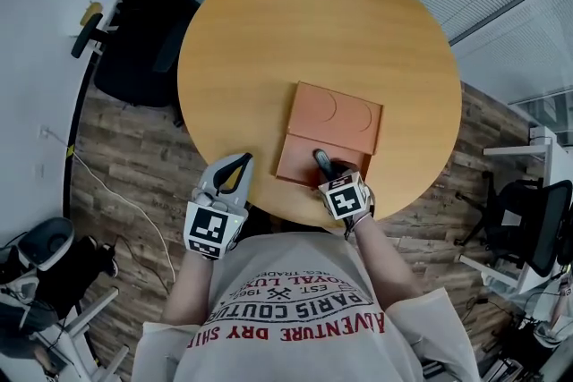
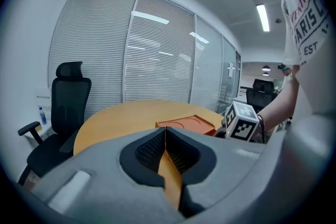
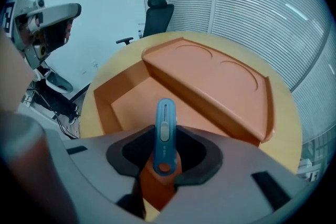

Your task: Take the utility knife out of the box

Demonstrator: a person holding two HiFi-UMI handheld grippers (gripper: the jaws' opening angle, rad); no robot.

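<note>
The knife [image 3: 164, 123] lies in the uncovered near part of the box [image 3: 103, 107], its slider facing up and its far end pointing toward the lid [image 1: 336, 116], which covers the far part of the box. The right gripper [image 1: 322, 164] reaches steeply down into that open part. Its jaws stand against both long sides of the knife with no gap showing, so I judge the knife grasped but not yet lifted out.

The left gripper [image 1: 243, 160] hangs to the left of the box, off its near corner and apart from it. Its jaws are clenched on nothing.

What could go wrong from here:

- The hold looks narrow, and the knife is slim and smooth. If the jaws sit off its balance point, it may swing or slide out as it rises and drop back into the box.
- The far end of the knife lies close to the lid's edge. A lift that angles toward the lid could catch there and twist the knife in the jaws.
- Nothing steadies the box, which sits at the near rim of the surface [image 1: 313, 31]. A snag on a wall or the lid could drag or tip the box toward that rim.
</note>
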